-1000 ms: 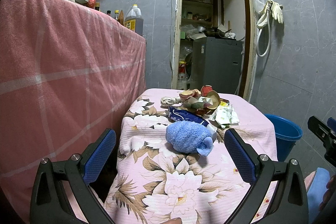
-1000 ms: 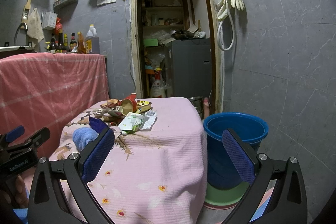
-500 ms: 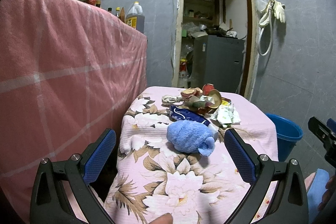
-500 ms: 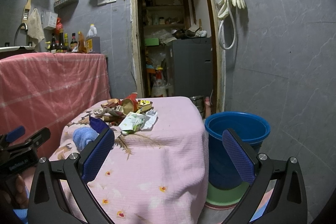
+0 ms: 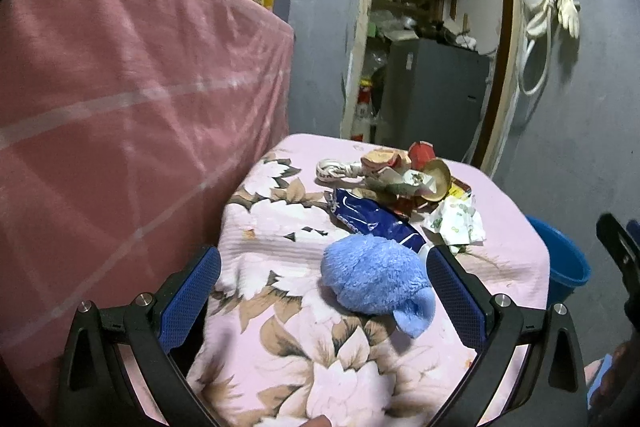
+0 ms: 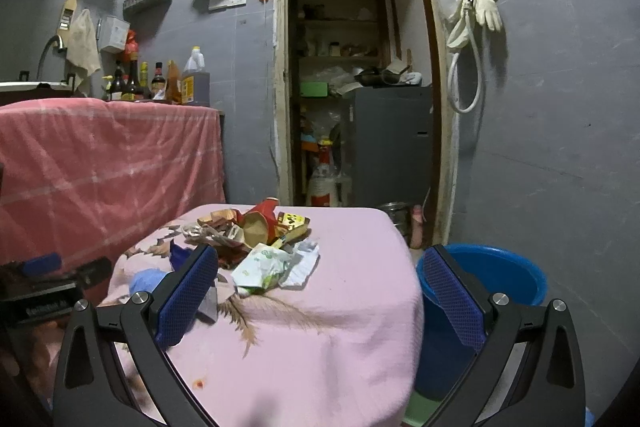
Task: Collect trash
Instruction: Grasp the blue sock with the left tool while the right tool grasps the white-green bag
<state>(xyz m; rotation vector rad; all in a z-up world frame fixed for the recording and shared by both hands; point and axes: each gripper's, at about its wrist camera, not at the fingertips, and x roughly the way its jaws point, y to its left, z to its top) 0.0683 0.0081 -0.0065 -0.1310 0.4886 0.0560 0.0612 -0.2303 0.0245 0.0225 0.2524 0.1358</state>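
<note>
A pile of trash [image 5: 400, 183] lies at the far side of a small table with a pink floral cloth [image 5: 280, 227]: torn wrappers, a dark blue packet [image 5: 368, 219], white crumpled paper [image 5: 456, 225]. A blue fluffy cloth [image 5: 372, 279] lies in front of it. My left gripper [image 5: 324, 295] is open and empty, above the table's near edge, just short of the cloth. My right gripper [image 6: 320, 291] is open and empty, near the table's front, facing the trash pile [image 6: 256, 231]. A blue bucket [image 6: 484, 291] stands on the floor right of the table.
A counter draped in a pink checked cloth [image 5: 120, 107] stands left of the table, with bottles [image 6: 160, 83] on top. Behind is an open doorway [image 6: 352, 87] with a grey cabinet. Rubber gloves and a hose [image 6: 472, 27] hang on the right wall.
My left gripper has moved forward and down toward the blue fluffy cloth. My right gripper has edged forward toward the table. Both stay open.
</note>
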